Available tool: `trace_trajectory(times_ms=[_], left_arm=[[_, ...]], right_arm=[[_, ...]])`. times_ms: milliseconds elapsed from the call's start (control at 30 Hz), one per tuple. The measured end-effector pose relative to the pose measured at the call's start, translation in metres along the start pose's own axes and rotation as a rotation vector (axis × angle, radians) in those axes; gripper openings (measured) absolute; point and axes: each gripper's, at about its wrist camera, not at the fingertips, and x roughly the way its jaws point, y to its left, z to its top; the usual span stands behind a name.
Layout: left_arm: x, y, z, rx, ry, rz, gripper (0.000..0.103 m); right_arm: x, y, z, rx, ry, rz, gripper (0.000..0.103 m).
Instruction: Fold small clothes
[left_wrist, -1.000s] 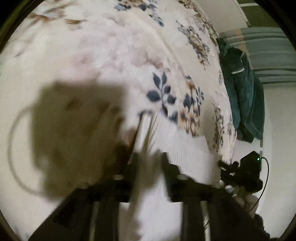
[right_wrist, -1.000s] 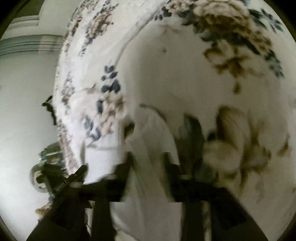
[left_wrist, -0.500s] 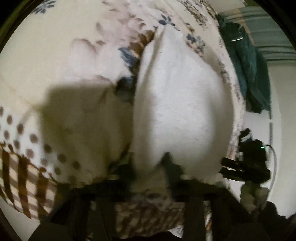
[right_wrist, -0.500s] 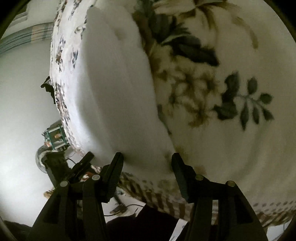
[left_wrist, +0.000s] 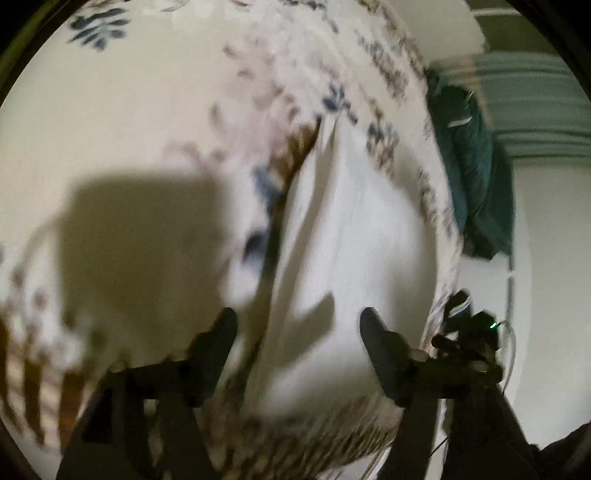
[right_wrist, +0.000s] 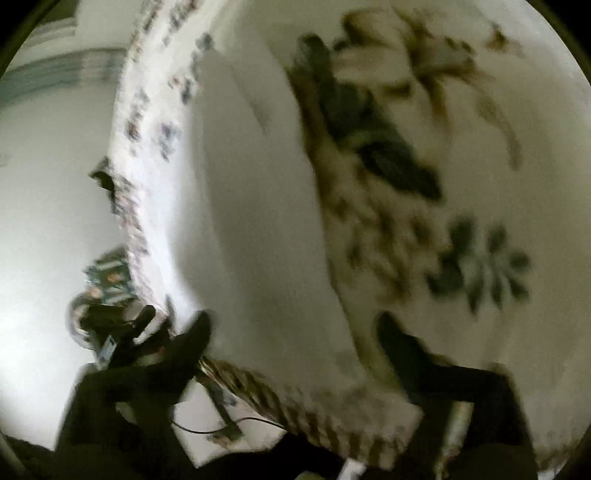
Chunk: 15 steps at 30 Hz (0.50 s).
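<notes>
White cloth (left_wrist: 354, 236) lies doubled on the bedspread (left_wrist: 147, 110), ahead of both claws. Left claw (left_wrist: 299, 325) and right claw (right_wrist: 295, 328) opening, pinching nothing. First fold looks laid; further folds likely remain.

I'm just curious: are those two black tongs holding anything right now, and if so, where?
Nothing. Both left tongs and right tongs are opening, pads clear of the white garment lying between them.
</notes>
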Motion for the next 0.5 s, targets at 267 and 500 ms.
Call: trace_trajectory(times_ms=[267, 500], left_arm=[[0.090, -0.009, 0.041, 0.012, 0.127, -0.160, 0.065], [0.067, -0.045, 0.050, 0.083, 0.058, -0.150, 0.026]], right_arm=[[0.057, -0.027, 0.047, 0.092, 0.094, 0.209, 0.100], [0.043, -0.001, 0.051, 0.051, 0.032, 0.213, 0.047]])
